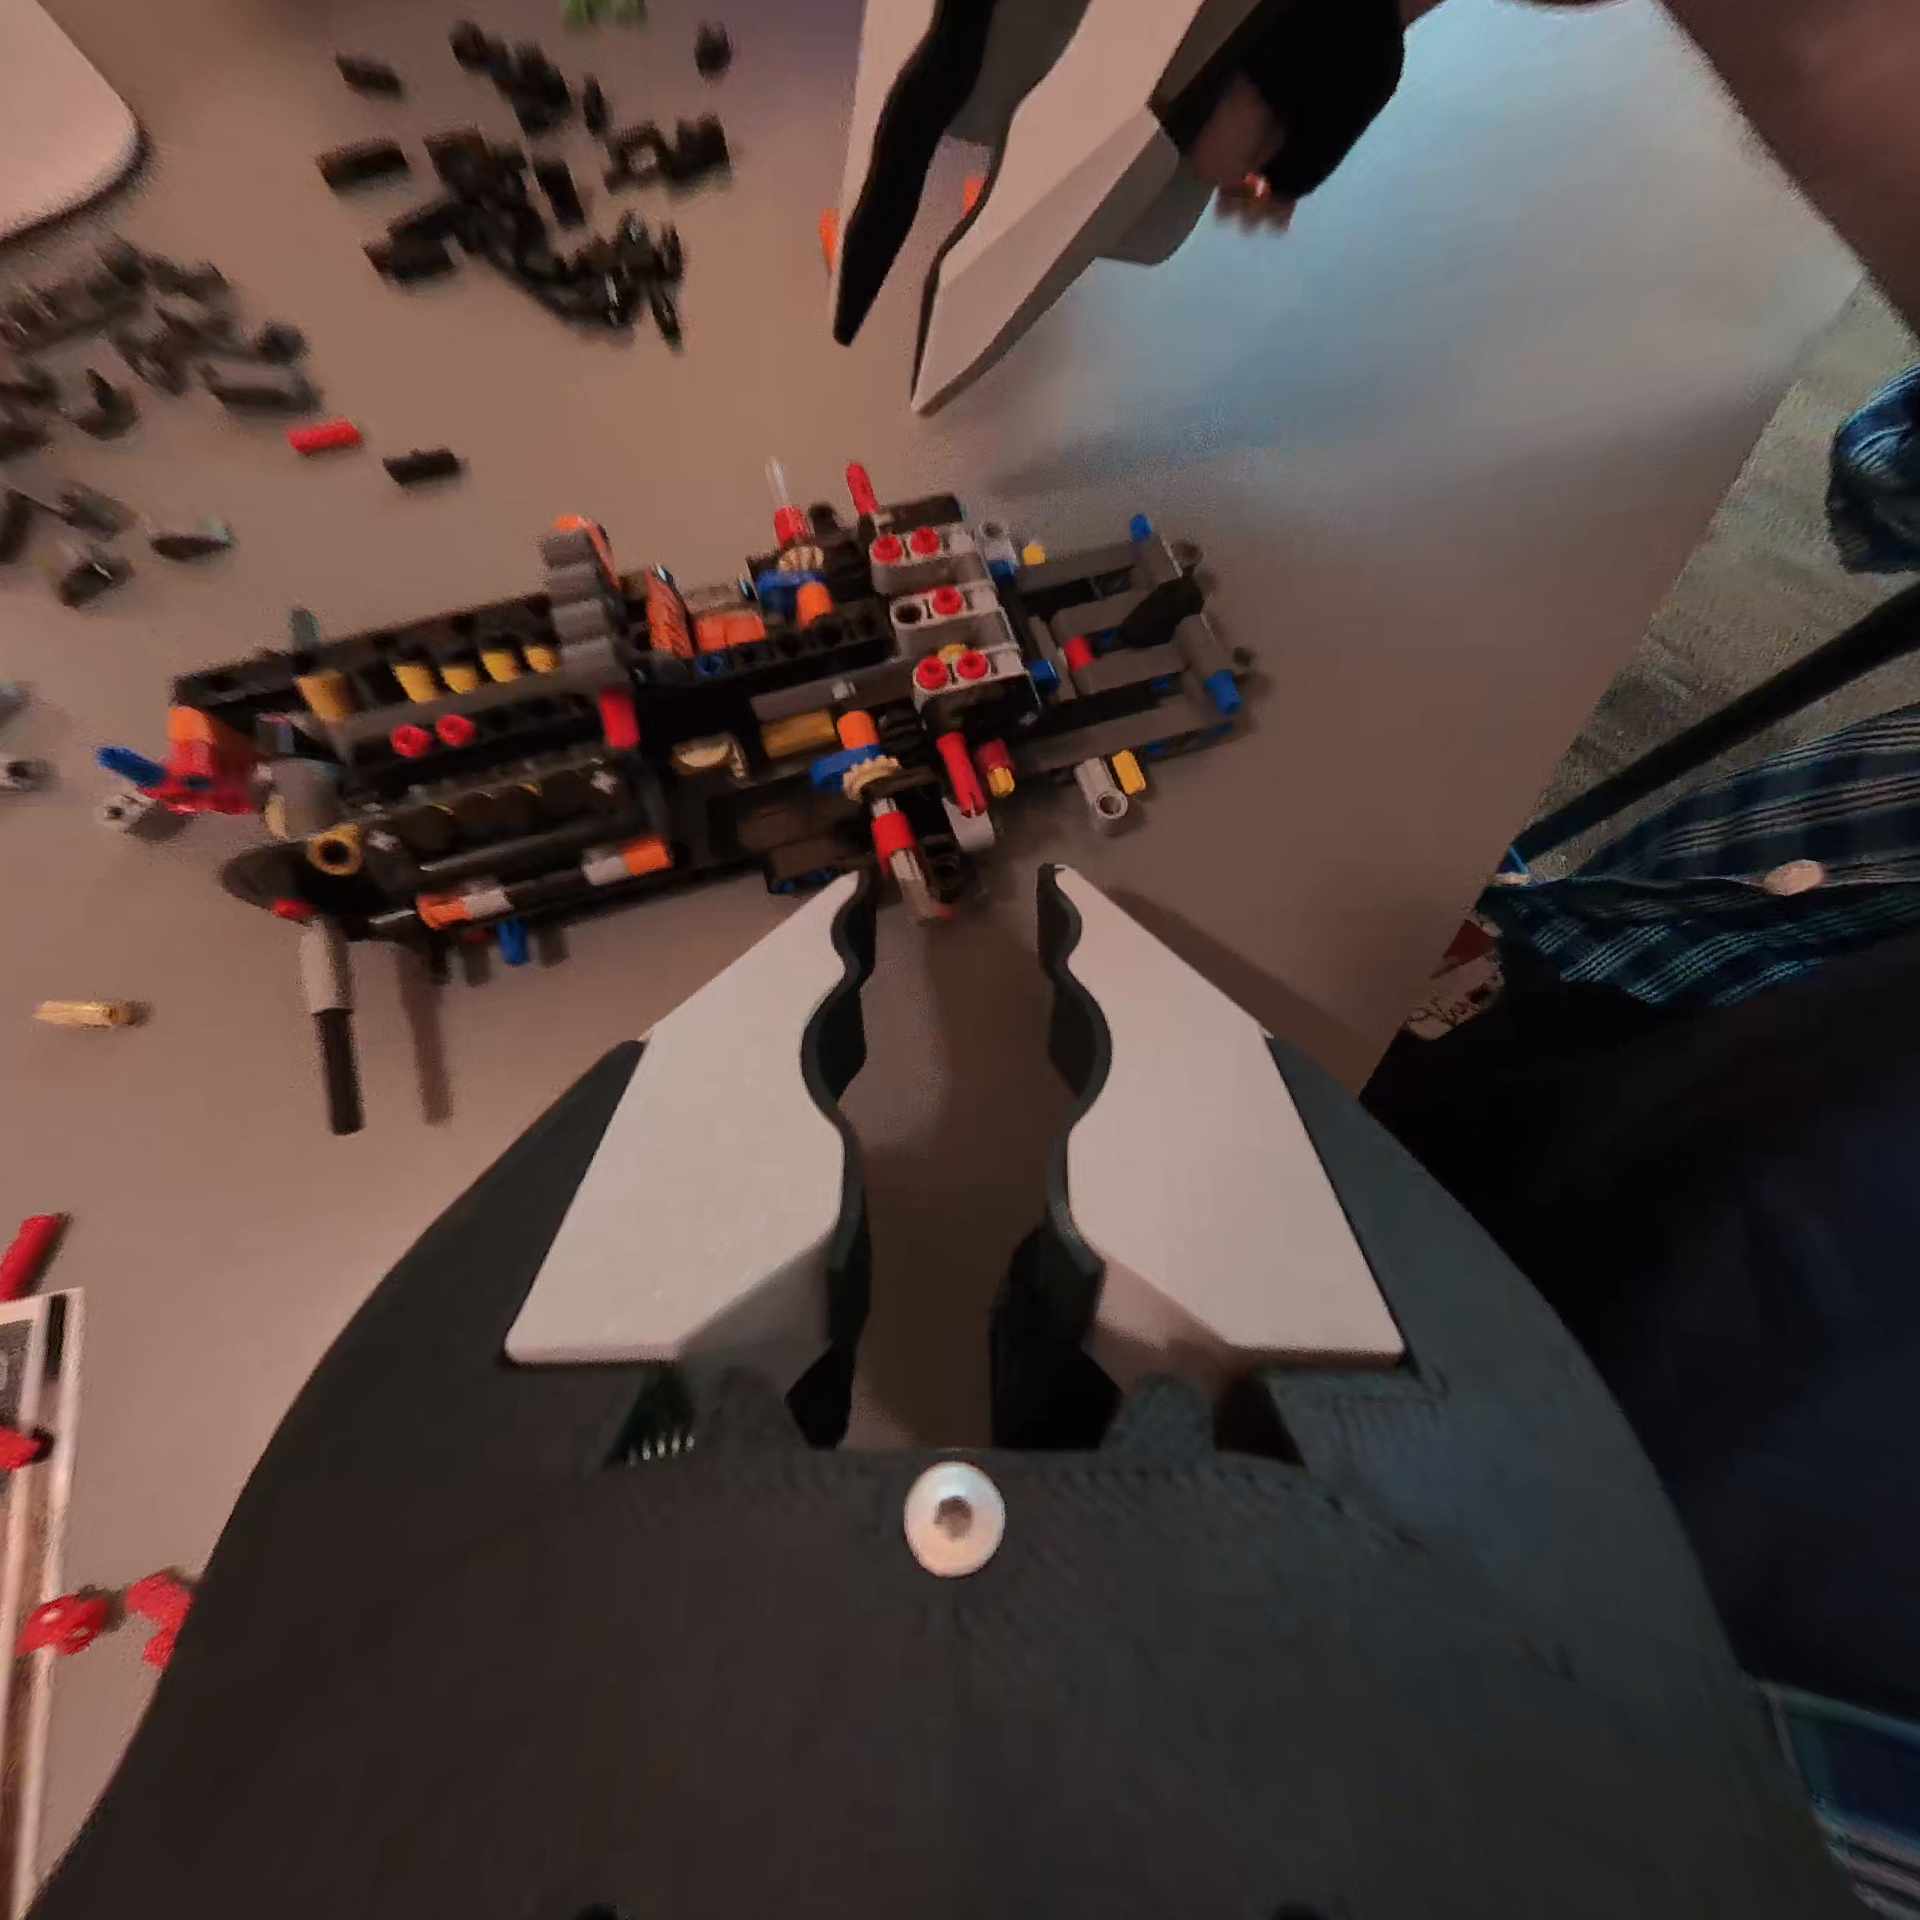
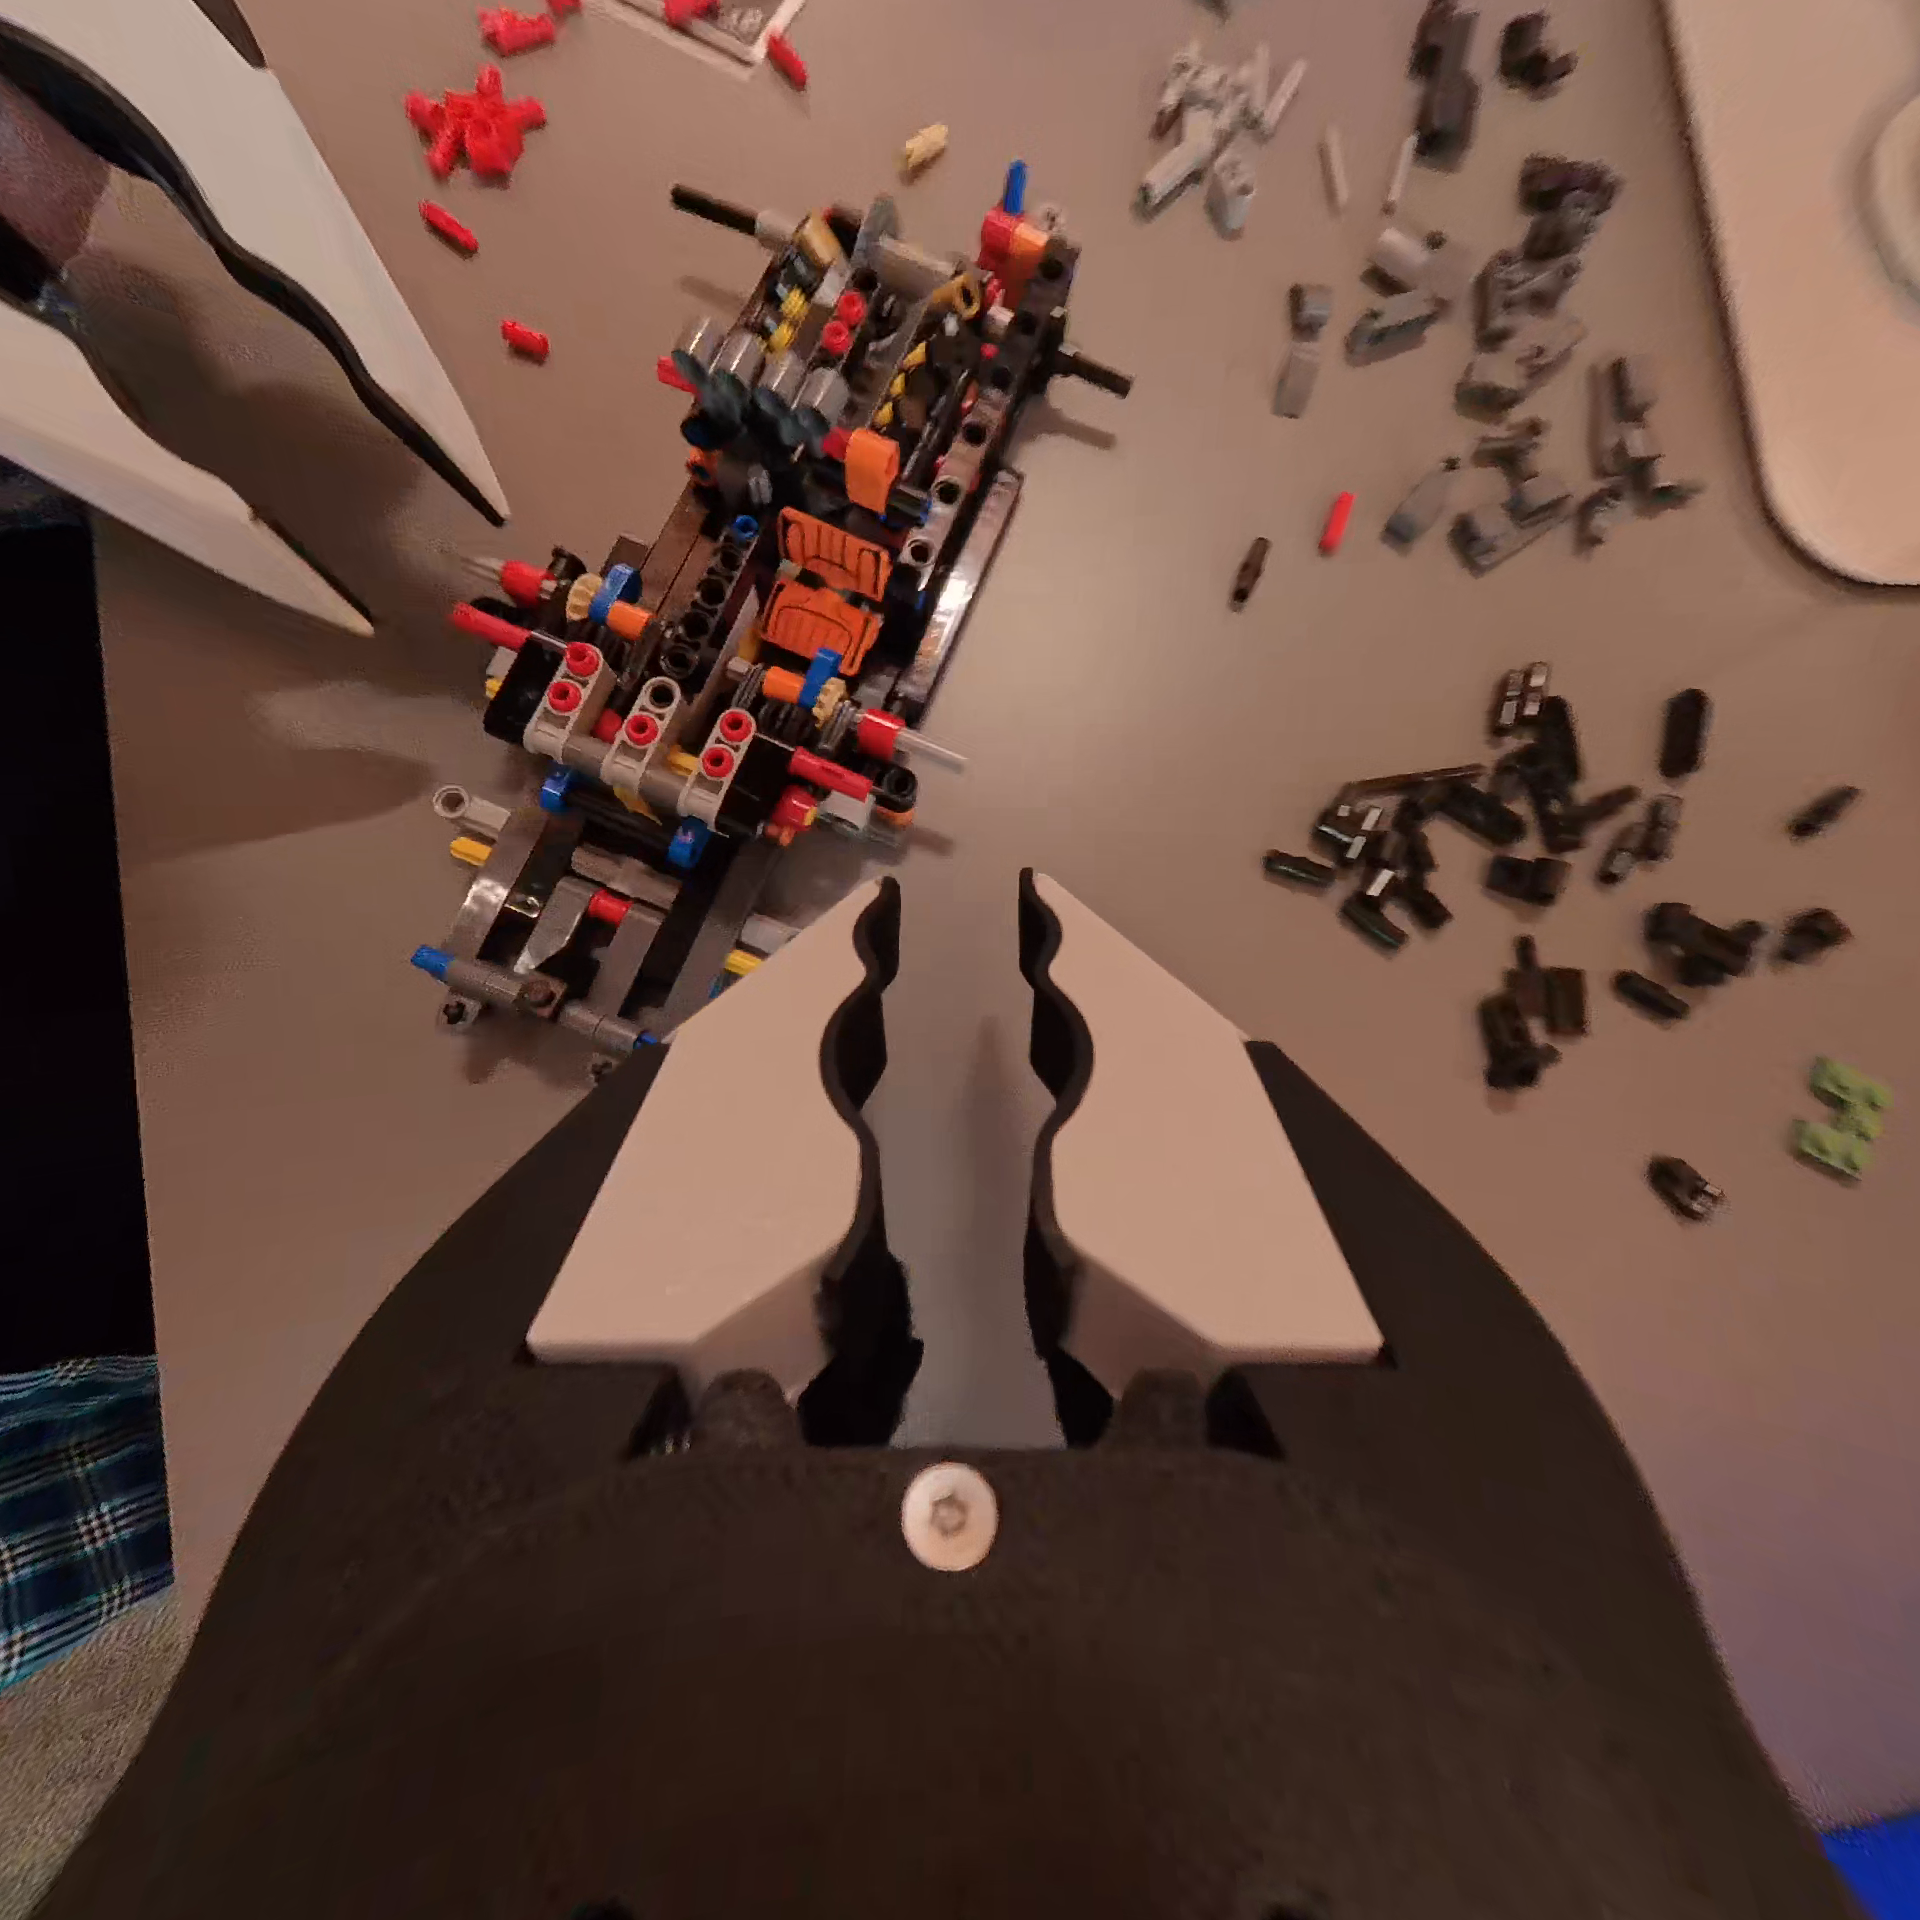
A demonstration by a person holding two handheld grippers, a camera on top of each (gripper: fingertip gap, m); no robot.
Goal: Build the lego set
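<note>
A partly built lego chassis (image 1: pixel 707 707) of black, grey, red, orange and yellow parts lies on the tan table (image 1: pixel 1299 395). My left gripper (image 1: pixel 956 883) is open and empty, its tips just short of the chassis's near edge. My right gripper (image 1: pixel 883 364) hangs above the table beyond the chassis. In the right wrist view the chassis (image 2: pixel 769 623) runs away from me, and my right gripper (image 2: pixel 958 883) is open and empty just past its near right corner. My left gripper (image 2: pixel 431 571) shows at the upper left, open, beside the chassis.
Loose black pieces (image 1: pixel 540 208) (image 2: pixel 1538 852), grey pieces (image 2: pixel 1507 364), red pieces (image 2: pixel 478 120) and a green piece (image 2: pixel 1844 1127) lie scattered around. A booklet (image 1: pixel 31 1455) lies at the left. A white board (image 2: pixel 1818 260) sits at the far side. A person's plaid sleeve (image 1: pixel 1714 894) is by the table edge. There is about 12 cm between the tips of the two grippers. Measured from the fingertips, the green piece (image 2: pixel 1844 1127) is 20 cm or so from the right gripper and 35 cm from the left.
</note>
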